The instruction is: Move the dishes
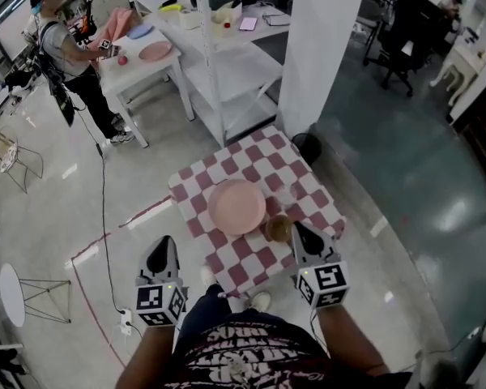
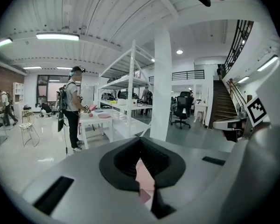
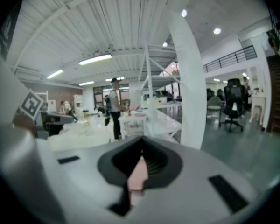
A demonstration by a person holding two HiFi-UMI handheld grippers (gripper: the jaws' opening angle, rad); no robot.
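A pink plate [image 1: 236, 207] lies in the middle of a small table with a red-and-white checked cloth [image 1: 259, 156]. A brown bowl [image 1: 277, 228] sits just right of the plate, near the table's front edge. My right gripper [image 1: 300, 232] is at the table's front right corner, its tip beside the bowl, jaws shut and empty. My left gripper [image 1: 162, 248] hangs over the floor left of the table, shut on nothing. In the left gripper view the left gripper [image 2: 142, 164] shows closed jaws. The right gripper [image 3: 139, 167] shows the same in its own view.
A white column [image 1: 320, 47] and a white shelving rack [image 1: 227, 63] stand behind the table. Another person [image 1: 65, 55] works at a white table [image 1: 142, 63] far left. A cable [image 1: 105, 217] and red tape [image 1: 89, 298] cross the floor. Office chairs [image 1: 397, 47] are back right.
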